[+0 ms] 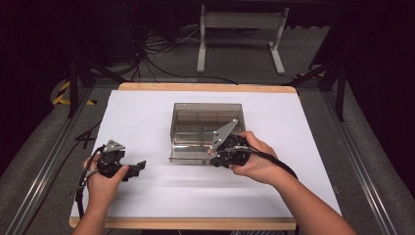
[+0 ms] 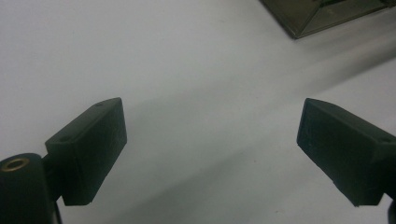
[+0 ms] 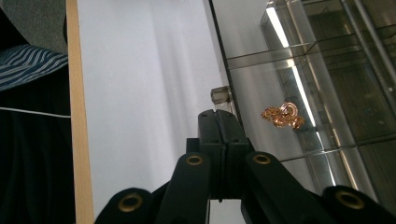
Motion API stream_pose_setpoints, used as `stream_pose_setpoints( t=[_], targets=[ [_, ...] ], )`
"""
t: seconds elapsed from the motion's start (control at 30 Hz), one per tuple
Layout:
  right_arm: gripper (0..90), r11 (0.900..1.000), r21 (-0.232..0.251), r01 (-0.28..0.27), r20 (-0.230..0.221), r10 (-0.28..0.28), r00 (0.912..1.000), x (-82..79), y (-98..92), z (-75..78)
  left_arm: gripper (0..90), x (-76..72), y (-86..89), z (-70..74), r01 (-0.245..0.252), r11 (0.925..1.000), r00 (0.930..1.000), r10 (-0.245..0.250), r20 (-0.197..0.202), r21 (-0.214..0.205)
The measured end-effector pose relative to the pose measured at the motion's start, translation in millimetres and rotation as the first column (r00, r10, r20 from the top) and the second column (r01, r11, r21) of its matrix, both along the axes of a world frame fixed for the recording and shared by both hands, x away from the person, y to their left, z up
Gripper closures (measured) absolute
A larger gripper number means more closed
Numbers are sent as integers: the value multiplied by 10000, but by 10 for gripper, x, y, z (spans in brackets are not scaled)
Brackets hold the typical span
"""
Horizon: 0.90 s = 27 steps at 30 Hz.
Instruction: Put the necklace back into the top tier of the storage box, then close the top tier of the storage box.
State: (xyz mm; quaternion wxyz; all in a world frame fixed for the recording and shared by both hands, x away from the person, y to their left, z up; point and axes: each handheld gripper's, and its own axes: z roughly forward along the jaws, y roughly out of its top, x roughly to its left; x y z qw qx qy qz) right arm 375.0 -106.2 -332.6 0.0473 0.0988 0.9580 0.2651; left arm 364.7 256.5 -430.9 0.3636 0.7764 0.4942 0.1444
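At frame centre, right gripper (image 1: 221,157) is pinched shut at the clear box (image 1: 208,129) front tab (image 3: 220,95), likely the opening step; next, lift the lid. Left gripper (image 2: 210,140) idles wide on the bench (image 1: 147,191).

- The table (image 1: 147,112) top is white, with a pale wooden edge (image 3: 74,116).
- The box (image 1: 208,131) is clear smoky grey-brown plastic, with dividers of the same tint.
- The trinket (image 3: 283,115) inside it is shiny copper-gold.
- The knob (image 3: 220,95) on the box's front is clear grey.
- The left gripper (image 1: 131,170) and right gripper (image 1: 219,159) are black; brass-coloured rivets show on their arms.
- The plates (image 1: 224,132) on top of them are grey.
- The floor (image 1: 303,54) is grey carpet, with yellow-and-black hazard tape (image 1: 63,93).
- The cloth (image 3: 28,65) by the table's edge is blue with white stripes.
- The stand (image 1: 240,29) beyond is white.
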Motion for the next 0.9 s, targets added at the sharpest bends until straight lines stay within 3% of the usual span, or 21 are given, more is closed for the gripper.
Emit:
stream_pose_setpoints(
  t=[0.17, 0.33, 0.6, 0.9],
  targets=[
    [900, 9996, -252, -119, -260, 113, 9996, -20, -20, -51, 92, -2, -3, -3, 17, 10000, 10000, -17, 10, 2],
    [900, 9985, -461, -300, -232, 289, 9993, -34, -20, -86, 92, 9, -4, -5, 8, 10000, 10000, -8, -27, 5],
    [900, 9945, -1012, -267, -566, 211, 9982, -49, -19, -170, 92, 8, -15, -3, 60, 10000, 10000, -60, -40, -20],
    [900, 9924, -1218, -149, -379, 104, 9992, -25, -20, -194, 92, 10, -13, -4, 46, 10000, 10000, -46, -13, -37]
  ],
)
